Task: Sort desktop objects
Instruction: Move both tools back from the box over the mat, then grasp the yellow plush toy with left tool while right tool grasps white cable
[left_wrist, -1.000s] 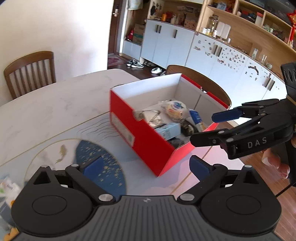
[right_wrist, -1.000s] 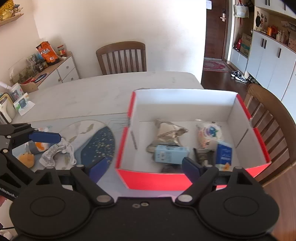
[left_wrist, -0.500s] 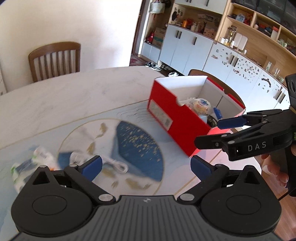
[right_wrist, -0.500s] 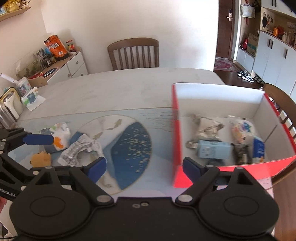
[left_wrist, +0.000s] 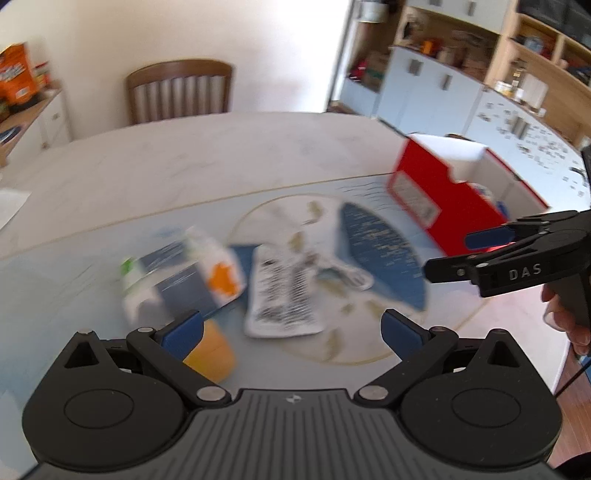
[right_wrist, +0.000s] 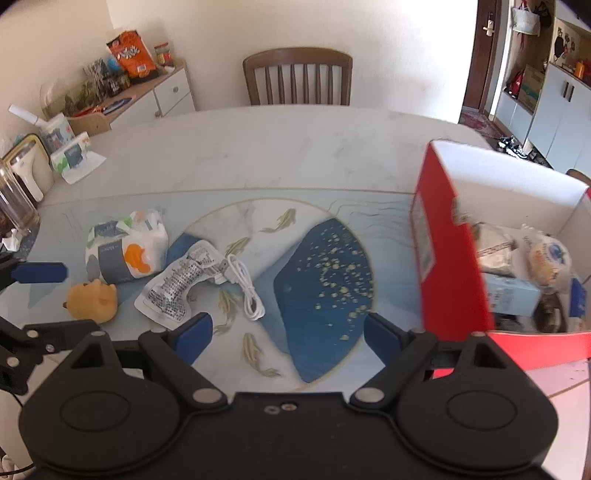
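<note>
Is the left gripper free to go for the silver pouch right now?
Probably yes. The left gripper has open, empty jaws, and the silver pouch lies on top of the mat, though the white cable sits close beside it.

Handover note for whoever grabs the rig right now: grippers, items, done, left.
Left gripper: open, empty, above the loose items.
Right gripper: open, empty, above the mat.
Red box at the table's right: already holds several packets and a small blue carton.
Left to sort, on the mat's left side: tissue pack, yellow plush, printed sachet, white cable.
Nothing is gripped now.
</note>
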